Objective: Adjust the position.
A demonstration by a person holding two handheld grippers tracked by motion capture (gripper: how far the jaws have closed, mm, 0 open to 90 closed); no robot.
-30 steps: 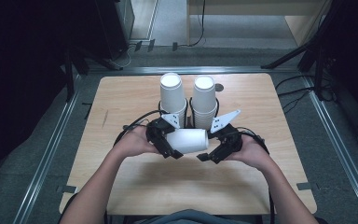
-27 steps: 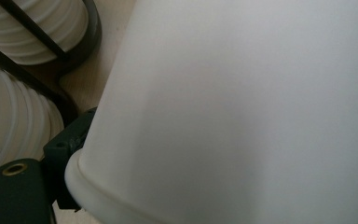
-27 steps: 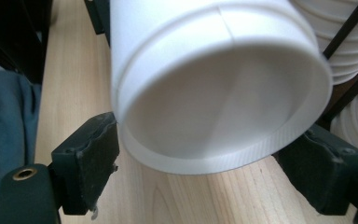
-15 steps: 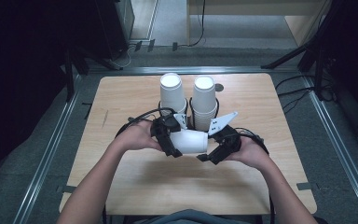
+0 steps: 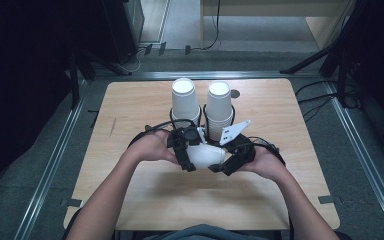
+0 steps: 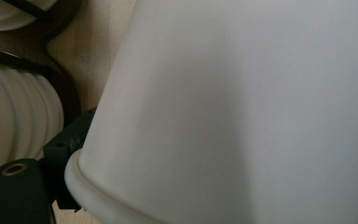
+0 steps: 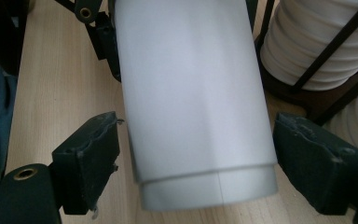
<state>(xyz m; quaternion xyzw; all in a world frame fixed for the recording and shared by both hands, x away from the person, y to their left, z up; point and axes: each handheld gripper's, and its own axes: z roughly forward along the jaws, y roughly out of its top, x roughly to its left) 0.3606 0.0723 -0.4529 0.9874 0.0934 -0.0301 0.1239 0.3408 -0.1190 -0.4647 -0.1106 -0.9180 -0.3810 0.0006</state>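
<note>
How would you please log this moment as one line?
left tool: shut on paper cup rim | right tool: open around cup base | cup: sideways above table | cup stacks: in holder behind

Lab or recording-rig room, not a home. Bare wooden table (image 5: 145, 200) sits alone on grey floor (image 5: 35, 165), framed by metal rails (image 5: 50, 170) on both sides and across the far edge. Tape marks (image 5: 71, 202) near the table's corners. Black cables (image 5: 315, 100) run loose over the floor at right; dark stand legs (image 5: 320, 62) and a black cabinet (image 5: 125, 25) stand at the back. Light wooden furniture (image 5: 280, 7) at the far end. Surroundings dim, table lit from above.
</note>
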